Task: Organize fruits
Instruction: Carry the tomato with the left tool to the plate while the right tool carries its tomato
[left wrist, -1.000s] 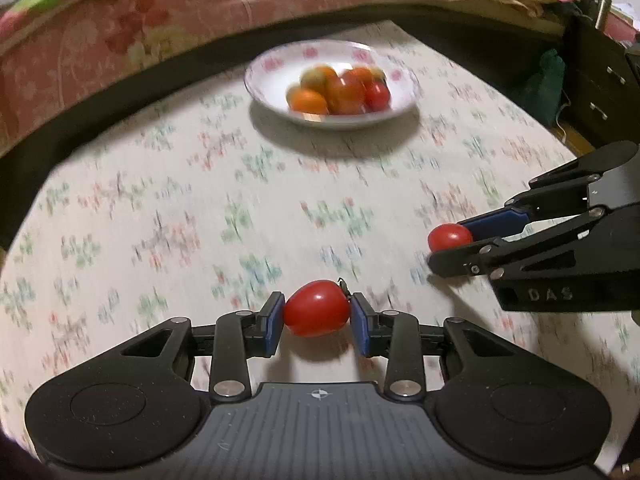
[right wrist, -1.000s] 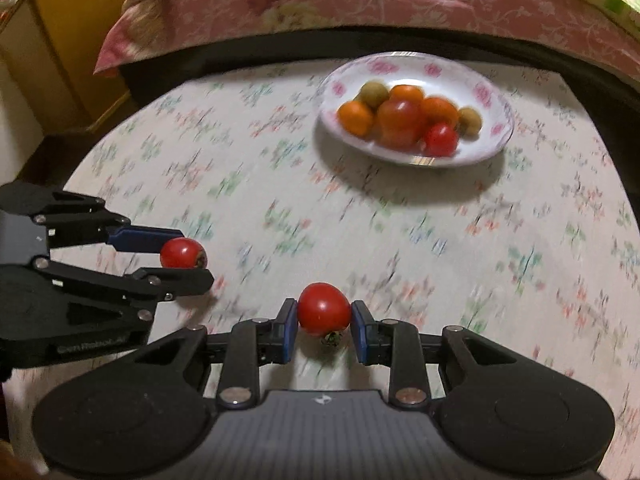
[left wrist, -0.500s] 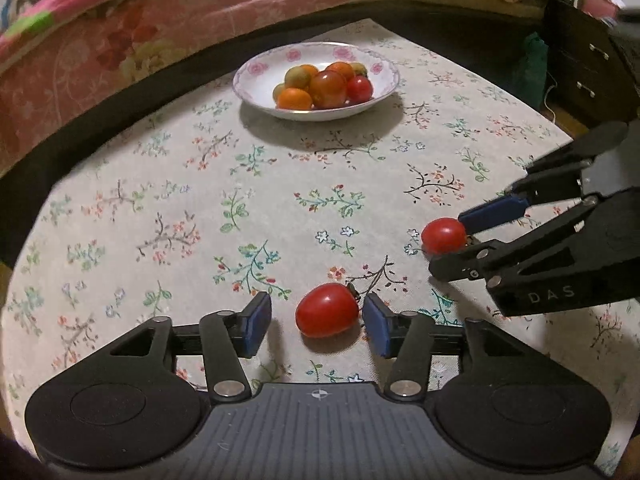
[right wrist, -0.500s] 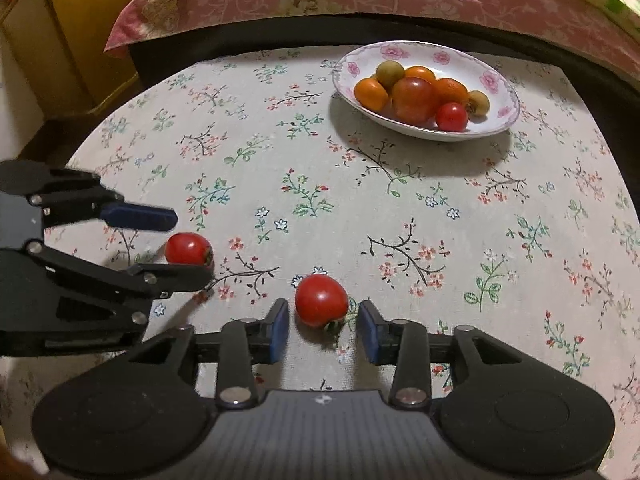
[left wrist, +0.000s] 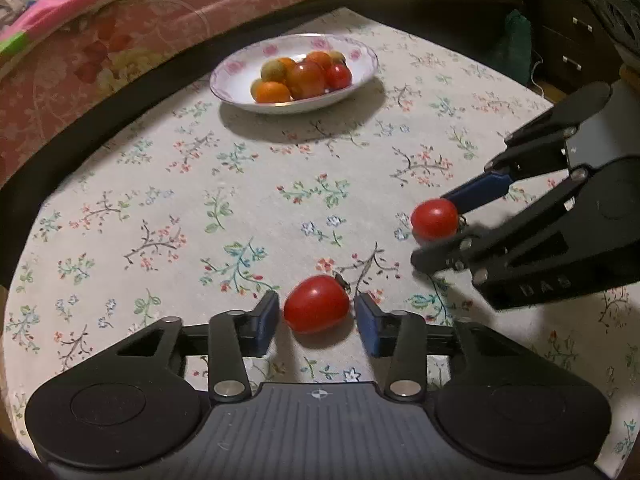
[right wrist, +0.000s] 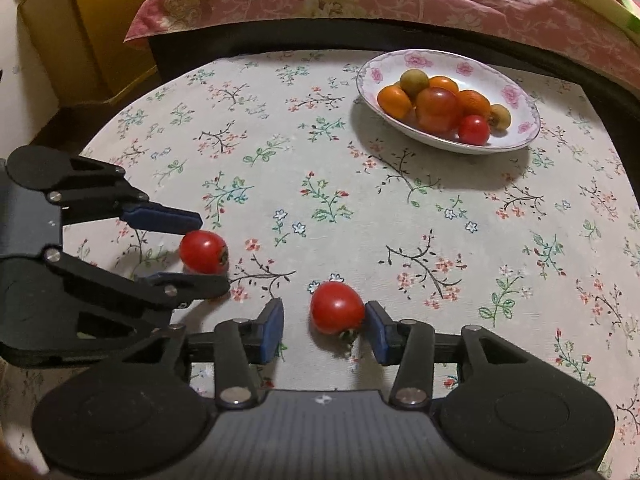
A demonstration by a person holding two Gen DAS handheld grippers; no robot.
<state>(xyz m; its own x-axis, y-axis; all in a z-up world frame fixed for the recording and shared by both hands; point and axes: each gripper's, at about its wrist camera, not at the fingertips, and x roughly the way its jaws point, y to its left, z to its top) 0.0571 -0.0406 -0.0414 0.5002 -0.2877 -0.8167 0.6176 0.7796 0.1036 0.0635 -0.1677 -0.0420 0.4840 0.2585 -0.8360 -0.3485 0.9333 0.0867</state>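
Red tomatoes sit on the flowered cloth (left wrist: 168, 184), one in front of each of your claws. At the bottom middle of the left picture, your left claw (left wrist: 316, 320) is closing, and its tomato (left wrist: 317, 304) lies loose between the blue pads. At the bottom middle of the right picture, your right claw (right wrist: 325, 326) stands apart around the other tomato (right wrist: 337, 307), which touches only the right-side pad. The white bowl (right wrist: 516, 92) of fruit sits far back, upper right there.
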